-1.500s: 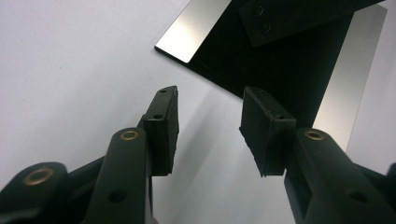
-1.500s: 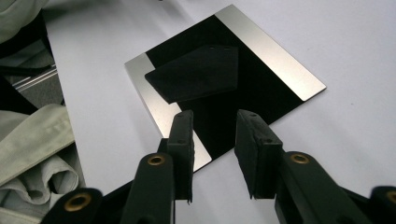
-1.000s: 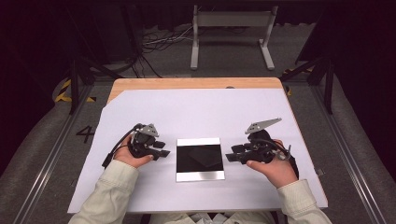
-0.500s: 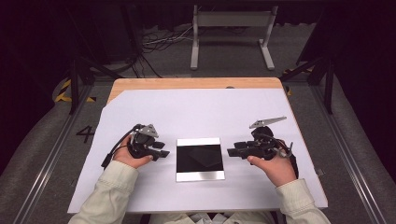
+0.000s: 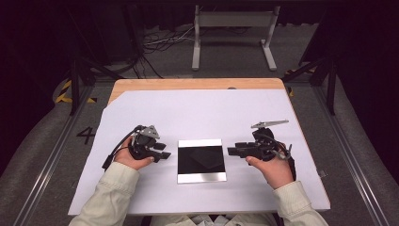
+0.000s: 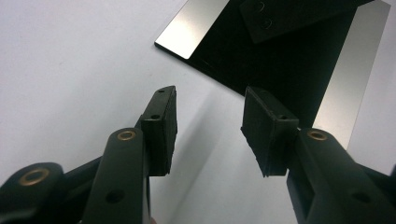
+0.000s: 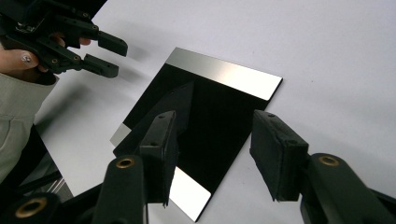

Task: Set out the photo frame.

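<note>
Right hand-held gripper [image 5: 231, 151] backed slightly off mirror plate [image 5: 201, 160], jaws just widening, empty; left hand-held gripper [image 5: 165, 151] open, flanking plate on bench [image 5: 197, 108] for two-sided pickup.

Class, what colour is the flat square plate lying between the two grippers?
The plate is glossy black with silver strips along two opposite edges, best seen in the high view.

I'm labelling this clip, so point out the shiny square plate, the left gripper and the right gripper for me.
shiny square plate [image 5: 201, 160], high view, on its dark reflecting middle.
left gripper [image 5: 164, 151], high view, midway between its fingertips, beside the plate's left edge.
right gripper [image 5: 232, 151], high view, midway between its fingertips, beside the plate's right edge.
</note>
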The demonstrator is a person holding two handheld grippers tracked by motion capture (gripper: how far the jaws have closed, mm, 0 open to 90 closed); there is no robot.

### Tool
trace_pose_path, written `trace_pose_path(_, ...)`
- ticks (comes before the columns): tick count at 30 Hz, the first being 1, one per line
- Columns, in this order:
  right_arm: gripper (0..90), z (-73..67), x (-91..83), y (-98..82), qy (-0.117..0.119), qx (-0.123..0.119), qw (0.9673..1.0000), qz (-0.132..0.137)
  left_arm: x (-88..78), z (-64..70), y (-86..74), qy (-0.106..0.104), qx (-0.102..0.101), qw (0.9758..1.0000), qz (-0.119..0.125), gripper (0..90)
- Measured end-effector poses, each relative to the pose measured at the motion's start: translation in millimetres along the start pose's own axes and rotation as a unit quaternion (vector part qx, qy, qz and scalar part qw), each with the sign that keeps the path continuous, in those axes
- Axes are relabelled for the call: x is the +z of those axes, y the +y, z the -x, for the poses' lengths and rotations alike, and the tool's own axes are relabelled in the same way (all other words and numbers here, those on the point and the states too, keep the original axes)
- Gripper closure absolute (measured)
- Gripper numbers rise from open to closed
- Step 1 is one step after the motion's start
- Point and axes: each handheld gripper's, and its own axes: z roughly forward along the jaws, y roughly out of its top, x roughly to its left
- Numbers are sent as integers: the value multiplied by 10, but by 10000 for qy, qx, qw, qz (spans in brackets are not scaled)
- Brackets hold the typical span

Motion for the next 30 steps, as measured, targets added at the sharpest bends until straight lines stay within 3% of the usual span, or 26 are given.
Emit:
trace_pose_path(6,468,-39,37,-2,26,25,10000,44,6,2,2,10,19,10000,-25,554)
trace_pose_path(19,428,-103,169,-6,414,315,9985,-171,12,6,3,28,22,10000,-56,550)
trace_pose_path(30,420,-152,324,-25,481,251,9980,-319,21,7,3,10,17,10000,-65,550)
